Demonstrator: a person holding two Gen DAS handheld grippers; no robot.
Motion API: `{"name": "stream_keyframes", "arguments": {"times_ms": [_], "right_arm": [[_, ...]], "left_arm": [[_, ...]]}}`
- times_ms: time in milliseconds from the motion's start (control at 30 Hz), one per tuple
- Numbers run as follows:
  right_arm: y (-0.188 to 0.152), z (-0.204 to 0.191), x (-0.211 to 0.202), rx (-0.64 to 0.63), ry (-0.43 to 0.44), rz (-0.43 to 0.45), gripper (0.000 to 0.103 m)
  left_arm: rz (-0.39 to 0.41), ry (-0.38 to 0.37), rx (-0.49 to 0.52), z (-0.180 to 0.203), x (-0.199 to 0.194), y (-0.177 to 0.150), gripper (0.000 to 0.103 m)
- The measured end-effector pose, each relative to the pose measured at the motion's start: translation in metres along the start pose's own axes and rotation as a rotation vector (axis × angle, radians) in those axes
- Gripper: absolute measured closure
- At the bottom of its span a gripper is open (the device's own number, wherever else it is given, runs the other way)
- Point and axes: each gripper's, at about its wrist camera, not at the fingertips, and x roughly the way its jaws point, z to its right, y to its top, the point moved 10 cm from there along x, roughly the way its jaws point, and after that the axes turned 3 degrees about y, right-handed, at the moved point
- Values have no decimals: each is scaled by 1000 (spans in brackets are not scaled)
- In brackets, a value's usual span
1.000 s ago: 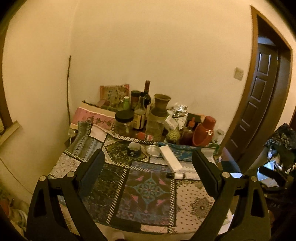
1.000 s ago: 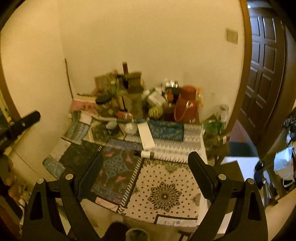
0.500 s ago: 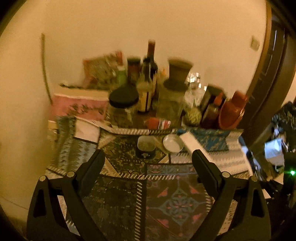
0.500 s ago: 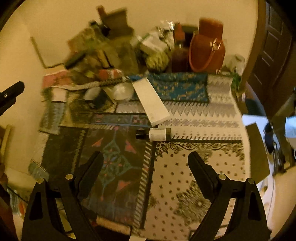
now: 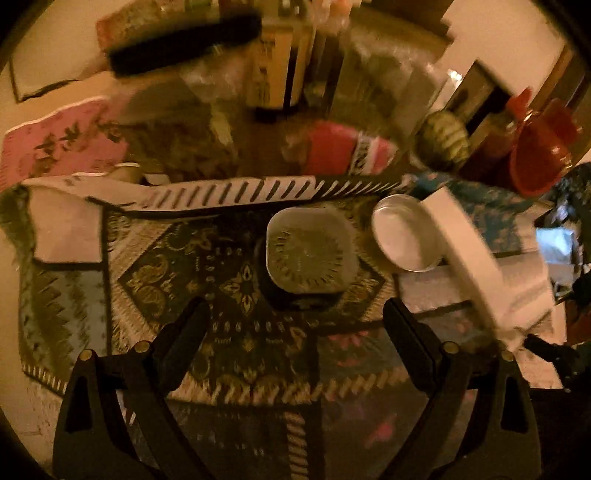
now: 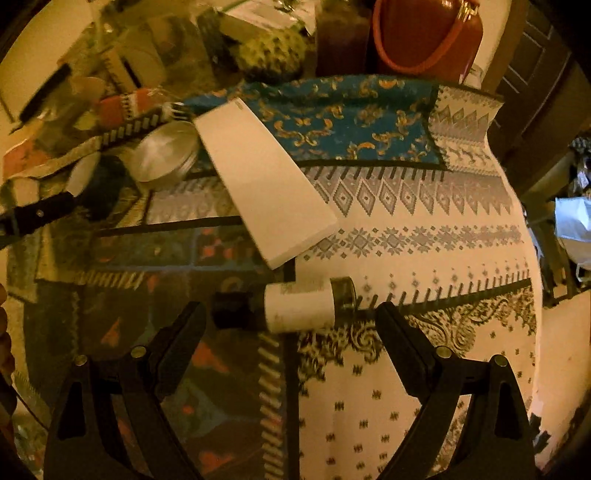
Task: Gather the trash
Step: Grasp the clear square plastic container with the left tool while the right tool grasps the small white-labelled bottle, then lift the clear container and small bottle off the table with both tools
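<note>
My left gripper [image 5: 295,314] is open, just short of a small dark jar with a grey squarish lid [image 5: 310,254] standing on the patterned cloth. A round metal tin lid [image 5: 402,238] and a long white box [image 5: 476,258] lie to its right. My right gripper [image 6: 290,314] is open, with a small white-labelled bottle with a black cap [image 6: 291,304] lying on its side between the fingertips, untouched. The white box [image 6: 262,177] and the tin lid [image 6: 166,155] lie beyond it. The left gripper's finger [image 6: 37,216] shows at the left edge.
The back of the table is crowded: a glass jar with a black lid [image 5: 177,92], bottles, a red packet [image 5: 347,153], a green spiky object [image 6: 273,51] and a red thermos jug [image 6: 424,33]. The table's right edge [image 6: 532,258] drops toward the floor and a door.
Both grippers have moved forward and down toward the table. The left now hovers at the small jar; the right has closed in on the small bottle. Both stay open.
</note>
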Motion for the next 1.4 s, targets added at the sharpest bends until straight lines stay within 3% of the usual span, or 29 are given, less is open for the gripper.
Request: {"name": "stream_keyframes", "arguments": {"times_ms": [167, 200, 267, 333, 600, 900, 1067, 1400], "right_arm": [[1, 1, 8, 3, -2, -10, 13], [1, 0, 9, -5, -12, -10, 18], [2, 0, 8, -27, -30, -1, 25], [2, 0, 8, -32, -28, 4, 25], [-6, 5, -14, 25, 27, 39, 26], [-9, 23, -73, 40, 76, 132, 26], [-17, 33, -89, 15, 83, 148, 26], [-53, 57, -101, 51, 63, 150, 26]], "left_arm": [[-6, 16, 25, 5, 24, 6, 10], [-3, 17, 28, 6, 26, 7, 13], [-3, 23, 35, 9, 31, 8, 19], [-11, 21, 38, 11, 35, 8, 38], [10, 1, 37, 22, 18, 1, 40], [97, -1, 76, 43, -48, -8, 40], [10, -30, 106, 53, -52, -39, 40], [-143, 25, 177, 71, -16, -84, 40]]}}
